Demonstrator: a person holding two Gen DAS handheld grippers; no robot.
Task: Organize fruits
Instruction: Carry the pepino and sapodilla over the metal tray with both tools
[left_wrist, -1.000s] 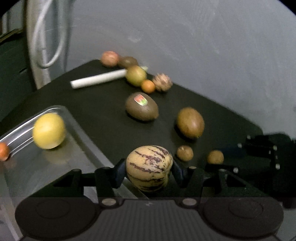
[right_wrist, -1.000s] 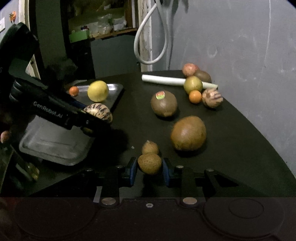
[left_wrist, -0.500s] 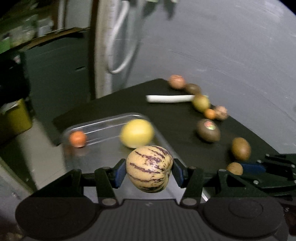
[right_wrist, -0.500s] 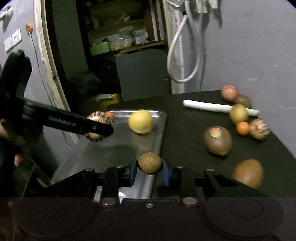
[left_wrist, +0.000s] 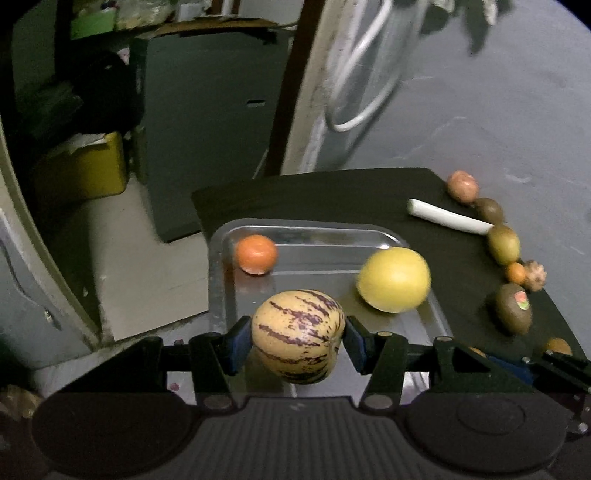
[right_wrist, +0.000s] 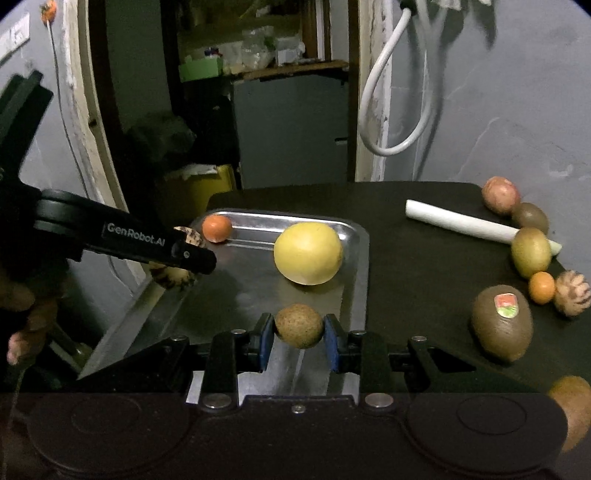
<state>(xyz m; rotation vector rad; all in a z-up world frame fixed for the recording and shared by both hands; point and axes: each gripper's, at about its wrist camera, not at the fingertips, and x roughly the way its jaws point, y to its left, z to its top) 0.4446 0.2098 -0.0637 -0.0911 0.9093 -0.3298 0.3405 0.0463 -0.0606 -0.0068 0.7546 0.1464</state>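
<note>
My left gripper (left_wrist: 298, 339) is shut on a striped pepino melon (left_wrist: 297, 334) and holds it above the near left part of the metal tray (left_wrist: 221, 280). My right gripper (right_wrist: 299, 334) is shut on a small round brown fruit (right_wrist: 299, 325) above the tray's near edge (right_wrist: 360, 266). In the tray lie a yellow round fruit (left_wrist: 394, 279) (right_wrist: 308, 253) and a small orange fruit (left_wrist: 256, 254) (right_wrist: 217, 228). The left gripper also shows in the right wrist view (right_wrist: 177, 258), with the melon mostly hidden behind its finger.
On the black table (right_wrist: 424, 280) to the right lie a stickered kiwi (right_wrist: 502, 322), a brown fruit (right_wrist: 570, 406), a green-yellow fruit (right_wrist: 531, 252), a tiny orange (right_wrist: 541, 287), a scaly fruit (right_wrist: 571, 292), a reddish fruit (right_wrist: 500, 195) and a white stick (right_wrist: 461, 221). A grey wall stands behind.
Both grippers have swung left from over the table to over the tray, each still holding its fruit. The tray now fills the centre of both views.
</note>
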